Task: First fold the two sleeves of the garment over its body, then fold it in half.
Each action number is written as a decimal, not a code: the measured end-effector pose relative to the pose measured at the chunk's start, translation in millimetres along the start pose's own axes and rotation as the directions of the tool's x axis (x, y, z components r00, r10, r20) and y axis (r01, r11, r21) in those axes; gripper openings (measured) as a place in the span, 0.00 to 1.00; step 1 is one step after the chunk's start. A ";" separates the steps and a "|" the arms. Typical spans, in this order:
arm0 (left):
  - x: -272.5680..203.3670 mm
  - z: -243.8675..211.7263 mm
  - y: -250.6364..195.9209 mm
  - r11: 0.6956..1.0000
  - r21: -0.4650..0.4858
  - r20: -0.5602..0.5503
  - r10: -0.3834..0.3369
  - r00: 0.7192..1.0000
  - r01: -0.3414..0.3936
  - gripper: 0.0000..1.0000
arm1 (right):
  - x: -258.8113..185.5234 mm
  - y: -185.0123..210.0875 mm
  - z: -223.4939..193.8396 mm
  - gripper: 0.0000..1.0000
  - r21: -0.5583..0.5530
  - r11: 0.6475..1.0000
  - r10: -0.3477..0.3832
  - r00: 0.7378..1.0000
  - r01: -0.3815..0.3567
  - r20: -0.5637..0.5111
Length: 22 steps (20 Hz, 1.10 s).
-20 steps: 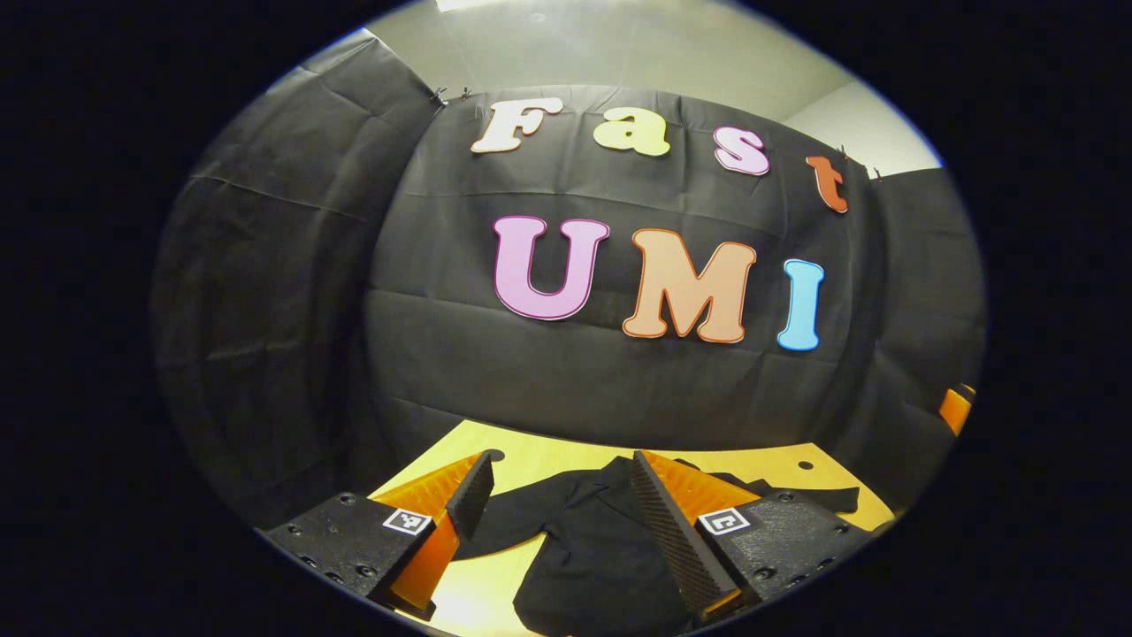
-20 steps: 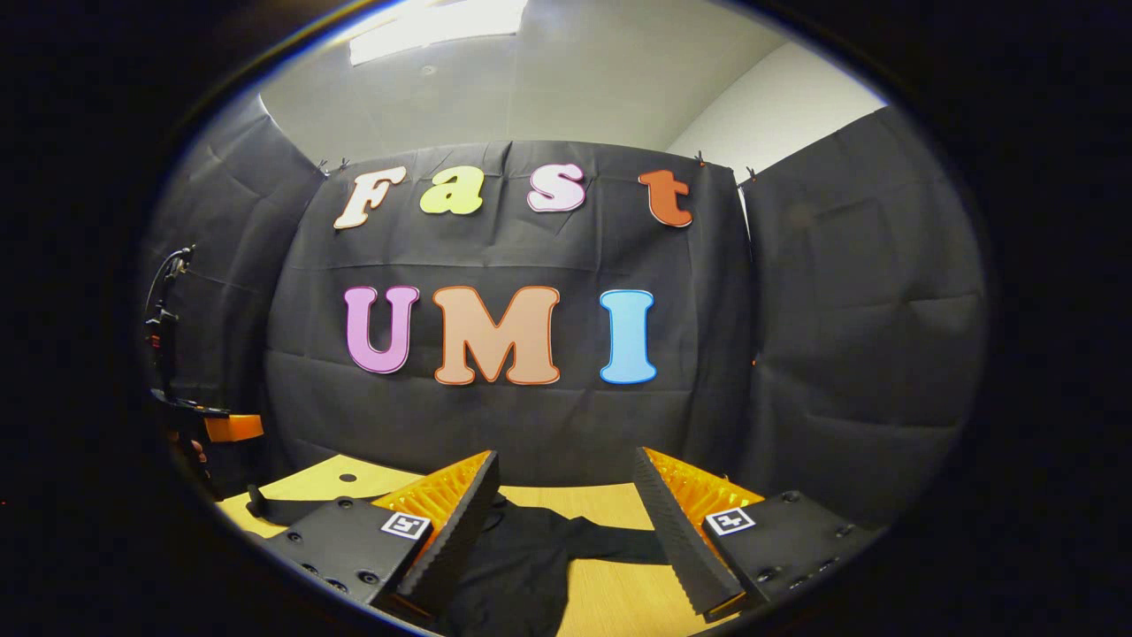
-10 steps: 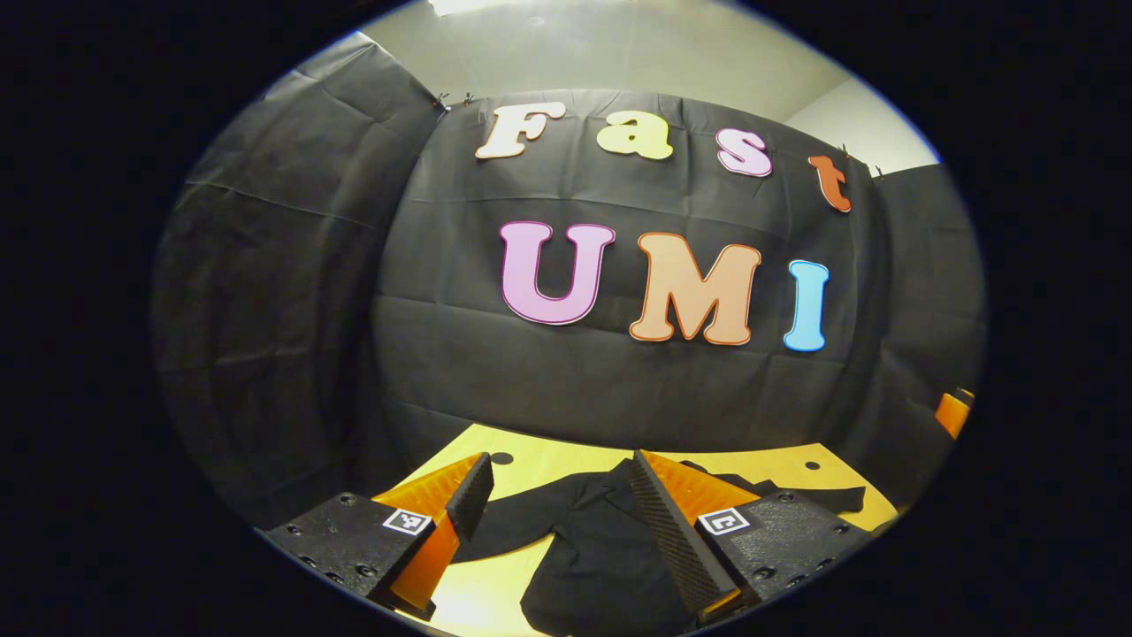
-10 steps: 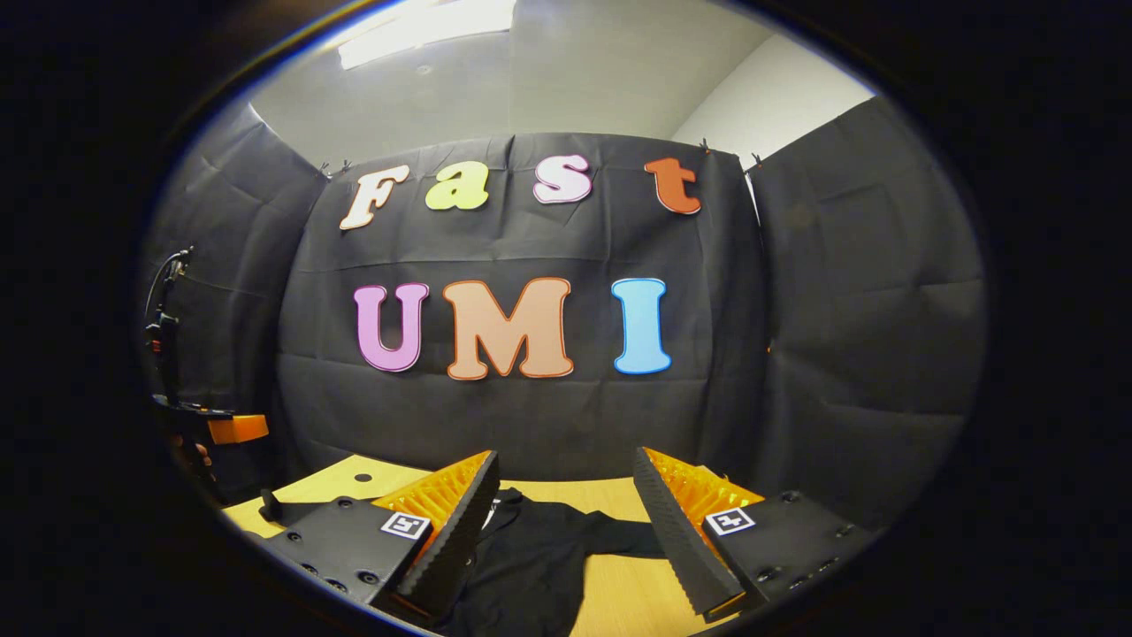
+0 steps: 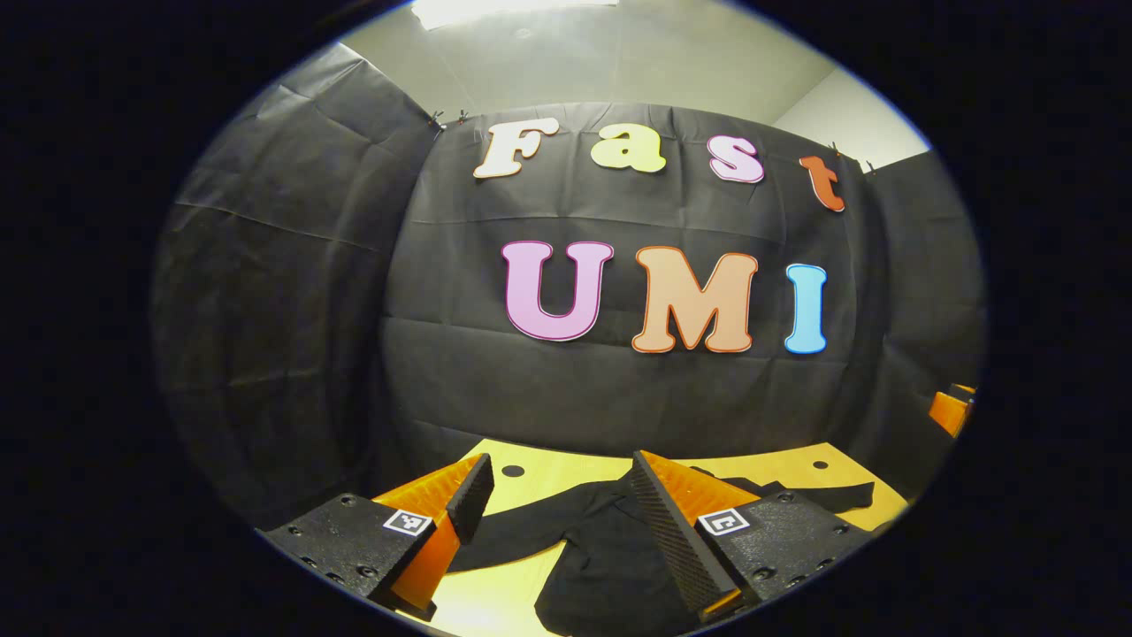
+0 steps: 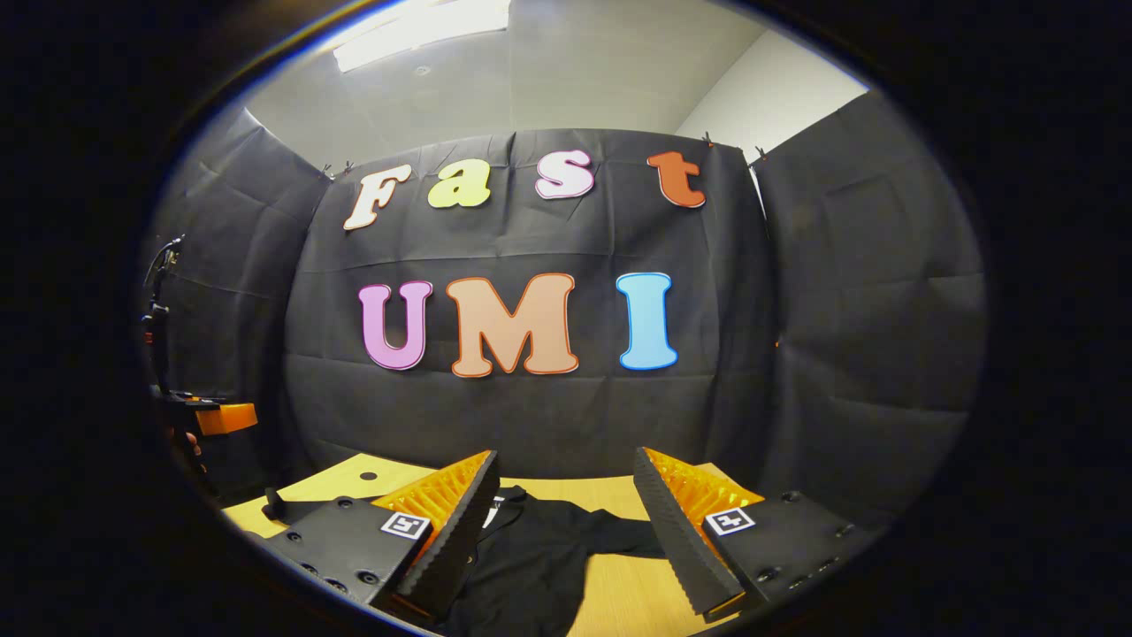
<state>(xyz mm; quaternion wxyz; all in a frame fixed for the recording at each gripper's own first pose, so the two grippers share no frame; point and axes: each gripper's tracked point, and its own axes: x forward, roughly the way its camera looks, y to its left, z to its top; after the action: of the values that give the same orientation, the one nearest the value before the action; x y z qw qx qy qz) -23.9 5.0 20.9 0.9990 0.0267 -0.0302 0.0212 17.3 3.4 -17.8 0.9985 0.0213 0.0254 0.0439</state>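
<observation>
hovering above the near edge of the table, both grippers sit spread wide with nothing between their fingers. left gripper (image 5: pixel 555 522) frames the dark garment (image 5: pixel 610 557) straight ahead, and right gripper (image 6: pixel 566 522) looks down on the same black top (image 6: pixel 531 557) from its own side. my read: they're held high and apart so each can drop onto its own sleeve, jaws ready for a pinch of cloth.

the garment lies flat on the yellow wooden table (image 5: pixel 539 464), body running toward us, left sleeve (image 5: pixel 508 531) stretched out sideways, right sleeve (image 6: pixel 619 538) likewise out to the other side. no fold looks made yet, so the sleeve step seems to be just starting. a small pale tag (image 6: pixel 493 511) shows at the collar.

farther off, at the edge of the right gripper view, the left gripper and a hand (image 6: pixel 190 442) show dimly. small round holes (image 5: pixel 512 471) dot the tabletop beyond the cloth. behind it all hangs the black booth wall (image 5: pixel 292 292), then a pale ceiling with a light (image 6: pixel 416 22). nothing on the table blocks either sleeve.
</observation>
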 end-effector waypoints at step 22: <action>-3.1 -17.5 9.1 0.999 0.019 -0.054 0.051 0.997 -0.050 0.92 | 14.9 -58.9 -18.2 0.97 -0.021 0.995 -0.098 0.994 0.097 -0.040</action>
<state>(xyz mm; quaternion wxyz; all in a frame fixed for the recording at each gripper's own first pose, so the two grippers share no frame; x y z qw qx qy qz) -26.3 14.8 3.7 0.9983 0.0341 -0.0035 0.0474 36.3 -53.2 -39.4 0.9989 0.0098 0.0464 -0.0043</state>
